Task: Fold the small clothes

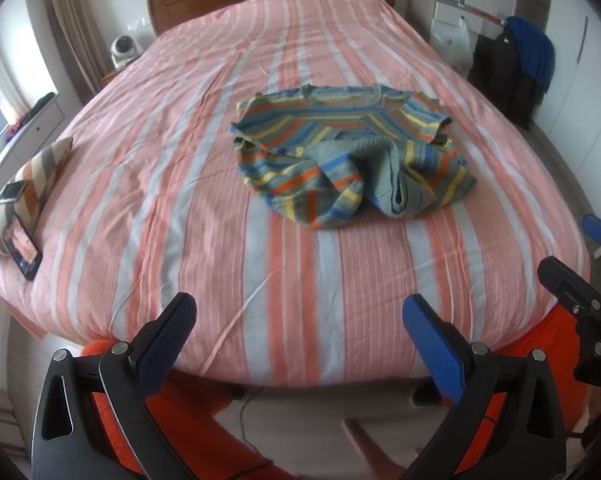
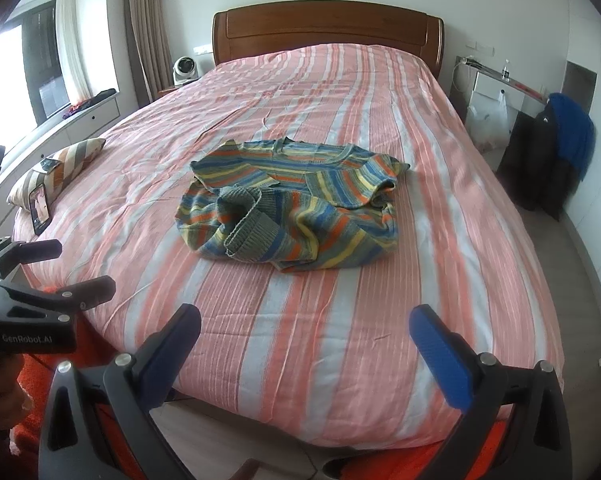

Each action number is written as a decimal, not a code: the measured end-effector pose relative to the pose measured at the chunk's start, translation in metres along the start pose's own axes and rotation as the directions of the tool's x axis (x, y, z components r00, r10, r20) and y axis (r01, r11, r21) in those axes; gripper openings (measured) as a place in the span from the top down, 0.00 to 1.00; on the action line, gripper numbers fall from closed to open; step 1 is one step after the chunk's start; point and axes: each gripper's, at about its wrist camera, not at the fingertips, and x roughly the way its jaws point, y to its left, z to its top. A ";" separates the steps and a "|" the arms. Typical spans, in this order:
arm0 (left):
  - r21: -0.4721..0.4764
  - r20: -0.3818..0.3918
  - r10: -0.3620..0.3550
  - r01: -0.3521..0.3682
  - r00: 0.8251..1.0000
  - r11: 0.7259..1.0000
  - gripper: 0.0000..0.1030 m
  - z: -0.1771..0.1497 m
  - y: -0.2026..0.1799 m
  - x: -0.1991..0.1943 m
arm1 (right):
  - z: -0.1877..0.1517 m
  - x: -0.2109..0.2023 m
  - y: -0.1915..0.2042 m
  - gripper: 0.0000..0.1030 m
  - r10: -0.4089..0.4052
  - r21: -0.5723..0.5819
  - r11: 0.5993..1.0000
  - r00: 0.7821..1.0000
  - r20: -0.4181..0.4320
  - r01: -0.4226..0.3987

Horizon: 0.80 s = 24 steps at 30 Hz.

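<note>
A small striped knit sweater (image 1: 352, 152) in blue, orange, yellow and grey-green lies bunched and partly folded in the middle of the bed; it also shows in the right wrist view (image 2: 292, 208). My left gripper (image 1: 300, 316) is open and empty, held above the foot of the bed, well short of the sweater. My right gripper (image 2: 304, 328) is open and empty too, also above the foot of the bed. The right gripper's fingers (image 1: 572, 292) show at the right edge of the left wrist view, and the left gripper's fingers (image 2: 92, 292) show at the left of the right wrist view.
The bed (image 1: 180, 200) has a pink, white and grey striped cover and a wooden headboard (image 2: 328, 28). A striped cushion (image 1: 32, 184) with a phone (image 1: 20, 248) leaning on it sits at the bed's left edge. Dark and blue clothes (image 2: 560, 148) hang on the right.
</note>
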 end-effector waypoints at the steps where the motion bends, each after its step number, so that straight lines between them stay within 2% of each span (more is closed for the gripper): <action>1: 0.003 0.000 0.004 -0.004 1.000 1.000 0.00 0.000 0.000 0.000 | 0.000 0.000 0.001 0.00 0.000 -0.002 1.000 1.000 0.000 0.000; 8: 0.000 0.028 0.022 -0.022 0.999 1.000 0.00 -0.001 0.000 0.001 | 0.000 -0.001 0.005 0.00 -0.003 -0.016 1.000 1.000 0.009 0.003; 12: -0.013 0.023 0.010 -0.010 1.000 1.000 0.00 0.000 0.000 0.002 | 0.000 -0.001 0.005 0.00 -0.008 -0.017 1.000 1.000 0.009 0.008; 21: -0.012 -0.006 0.010 -0.010 1.000 1.000 0.00 0.000 0.002 0.003 | 0.000 -0.001 0.005 0.00 -0.018 -0.023 1.000 1.000 0.008 0.018; 24: -0.006 -0.045 0.016 -0.016 0.999 1.000 0.00 -0.001 0.002 0.003 | 0.000 0.000 0.005 0.00 -0.021 -0.024 0.999 1.000 0.008 0.021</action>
